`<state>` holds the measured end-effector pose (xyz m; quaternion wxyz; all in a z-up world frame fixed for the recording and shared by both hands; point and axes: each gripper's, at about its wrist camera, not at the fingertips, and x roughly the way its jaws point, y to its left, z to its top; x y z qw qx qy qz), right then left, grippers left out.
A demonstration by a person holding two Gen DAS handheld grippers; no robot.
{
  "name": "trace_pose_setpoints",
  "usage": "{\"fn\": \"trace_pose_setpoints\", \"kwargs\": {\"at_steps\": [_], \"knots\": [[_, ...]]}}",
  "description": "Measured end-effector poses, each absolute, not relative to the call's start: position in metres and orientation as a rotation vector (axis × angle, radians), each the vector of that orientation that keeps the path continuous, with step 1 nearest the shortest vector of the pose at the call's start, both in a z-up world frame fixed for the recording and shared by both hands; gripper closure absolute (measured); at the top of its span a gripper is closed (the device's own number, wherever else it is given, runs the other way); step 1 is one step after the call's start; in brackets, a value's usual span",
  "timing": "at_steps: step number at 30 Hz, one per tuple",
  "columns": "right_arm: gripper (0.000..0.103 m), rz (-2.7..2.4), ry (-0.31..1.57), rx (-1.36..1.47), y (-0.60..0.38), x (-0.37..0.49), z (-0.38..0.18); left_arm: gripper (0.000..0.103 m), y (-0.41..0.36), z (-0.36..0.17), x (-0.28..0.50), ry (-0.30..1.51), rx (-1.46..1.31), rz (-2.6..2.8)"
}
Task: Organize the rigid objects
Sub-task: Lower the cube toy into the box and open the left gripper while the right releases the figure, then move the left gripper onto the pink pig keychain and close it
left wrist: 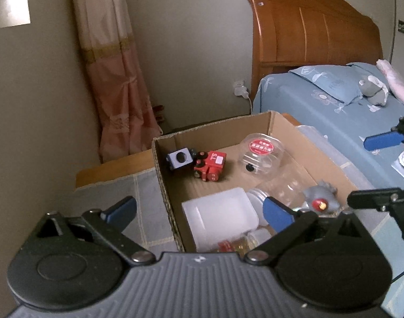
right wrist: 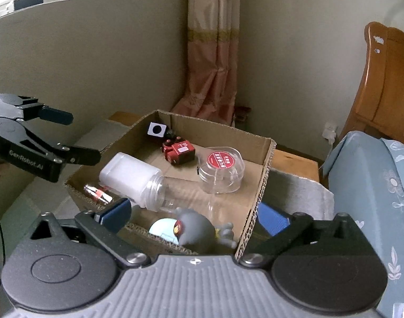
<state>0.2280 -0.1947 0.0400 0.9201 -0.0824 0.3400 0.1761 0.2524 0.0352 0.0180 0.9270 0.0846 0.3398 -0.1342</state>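
An open cardboard box (left wrist: pixel 159 164) (right wrist: pixel 265 175) holds a red toy train (left wrist: pixel 210 165) (right wrist: pixel 179 151), a dark block with a round hole (left wrist: pixel 179 158) (right wrist: pixel 157 129), a clear round tub with a red label (left wrist: pixel 263 152) (right wrist: pixel 220 168), a clear jar with a white lid (left wrist: pixel 220 217) (right wrist: pixel 133 176), a grey toy figure (left wrist: pixel 321 201) (right wrist: pixel 194 229) and a small red-labelled bottle (left wrist: pixel 228 245) (right wrist: pixel 97 192). My left gripper (left wrist: pixel 199 212) (right wrist: pixel 77 137) is open and empty over the box's near left corner. My right gripper (right wrist: pixel 194 217) (left wrist: pixel 368 169) is open and empty above the grey figure.
The box stands on a cloth-covered wooden bedside table (left wrist: pixel 114 164) (right wrist: pixel 294 159). A bed with blue bedding (left wrist: pixel 321 106) (right wrist: pixel 374 185) and a wooden headboard (left wrist: pixel 308 26) lies to the right. A pink curtain (left wrist: pixel 117 79) (right wrist: pixel 212 53) hangs in the corner behind.
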Motion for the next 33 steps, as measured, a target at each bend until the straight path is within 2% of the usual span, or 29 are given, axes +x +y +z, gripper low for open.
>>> {"fn": "trace_pose_setpoints", "kwargs": {"at_steps": [9, 24, 33], "knots": [[0.0, 0.341, 0.711, -0.167, -0.204, 0.197, 0.026, 0.002, 0.029, 0.015, 0.216, 0.71, 0.157, -0.273], [0.0, 0.21, 0.817, -0.187, -0.224, 0.188, -0.063, 0.002, -0.005, -0.028, 0.161, 0.738, 0.114, -0.25], [0.0, 0.151, 0.837, -0.149, -0.246, 0.184, -0.082, 0.002, -0.037, -0.048, 0.16, 0.785, 0.136, -0.278]]}}
